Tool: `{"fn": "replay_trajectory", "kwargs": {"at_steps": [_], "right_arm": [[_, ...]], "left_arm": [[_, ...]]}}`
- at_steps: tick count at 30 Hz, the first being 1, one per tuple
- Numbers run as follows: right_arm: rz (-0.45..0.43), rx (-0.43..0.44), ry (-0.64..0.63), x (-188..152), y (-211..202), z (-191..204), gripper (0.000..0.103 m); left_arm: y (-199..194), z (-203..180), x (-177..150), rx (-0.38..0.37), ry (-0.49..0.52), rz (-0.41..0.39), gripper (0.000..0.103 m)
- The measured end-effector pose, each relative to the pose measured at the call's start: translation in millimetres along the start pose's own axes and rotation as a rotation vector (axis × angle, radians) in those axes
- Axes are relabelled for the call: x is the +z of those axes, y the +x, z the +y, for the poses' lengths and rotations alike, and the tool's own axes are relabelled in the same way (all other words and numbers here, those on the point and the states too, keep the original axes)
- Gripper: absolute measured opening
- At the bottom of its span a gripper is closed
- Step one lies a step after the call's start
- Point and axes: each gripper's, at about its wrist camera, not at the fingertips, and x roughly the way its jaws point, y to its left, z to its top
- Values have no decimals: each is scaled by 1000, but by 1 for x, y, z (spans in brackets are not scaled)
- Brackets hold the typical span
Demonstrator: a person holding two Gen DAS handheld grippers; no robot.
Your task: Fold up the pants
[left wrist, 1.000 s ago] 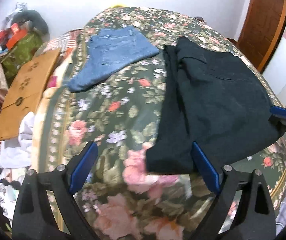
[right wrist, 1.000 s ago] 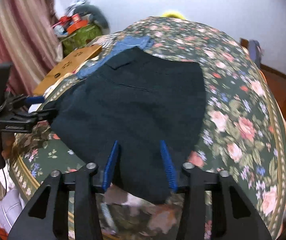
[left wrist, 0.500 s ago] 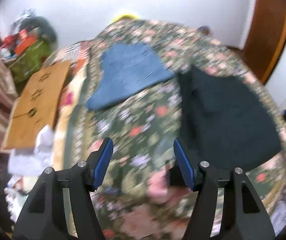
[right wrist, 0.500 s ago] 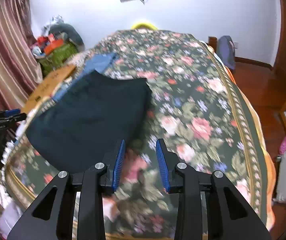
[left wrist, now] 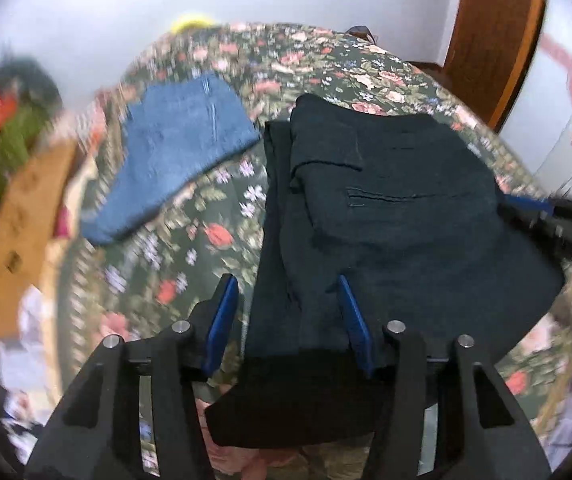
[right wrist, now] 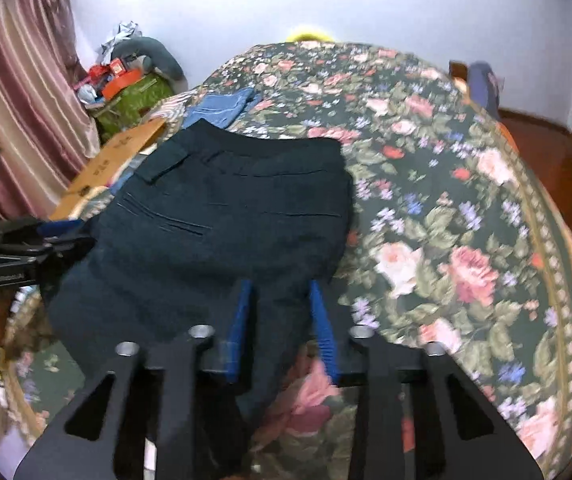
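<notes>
A: How are the two tongs posed?

B: Both point forward and slightly down over a floral bedspread (right wrist: 446, 208). The left gripper (left wrist: 288, 312) has its blue fingers spread wide. The right gripper (right wrist: 279, 312) has its fingers at a narrower gap, still parted.

A: Where are the pants?

B: The dark pants (left wrist: 386, 220) lie folded on the bed. One edge of them lies between the left fingers; a lower corner runs between the right fingers. Contact is unclear. Blue jeans (left wrist: 177, 152) lie apart, farther back.
</notes>
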Motion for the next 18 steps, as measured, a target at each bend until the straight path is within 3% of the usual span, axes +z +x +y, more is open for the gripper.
{"fn": "replay_trajectory", "kwargs": {"at_steps": [4,7,9,10,13,15,17,18], "right_arm": [[22,-38,4,-1,-4,-10,19],[21,-85,9,1,-19,-15,20],[14,-104,9,2,-32,-19,20],[11,-98,16,3,-39,-21,23],[-25,-94,49,6,-58,-26,48],[-50,-96,55,9,-67,-24,53],[-51,-68,61,13,-70,-20,59],[-51,-53,68,15,-71,-18,62]], "left_arm": [[0,5,0,17,-8,-5,55],[-4,27,1,135,-55,-11,53],[-9,49,1,140,-112,6,52],[-14,57,0,123,-135,3,52],[-38,67,4,122,-147,-56,54],[-49,64,10,120,-122,-87,65],[-57,57,18,101,-103,-122,84],[-59,51,22,83,-93,-137,86]]}}
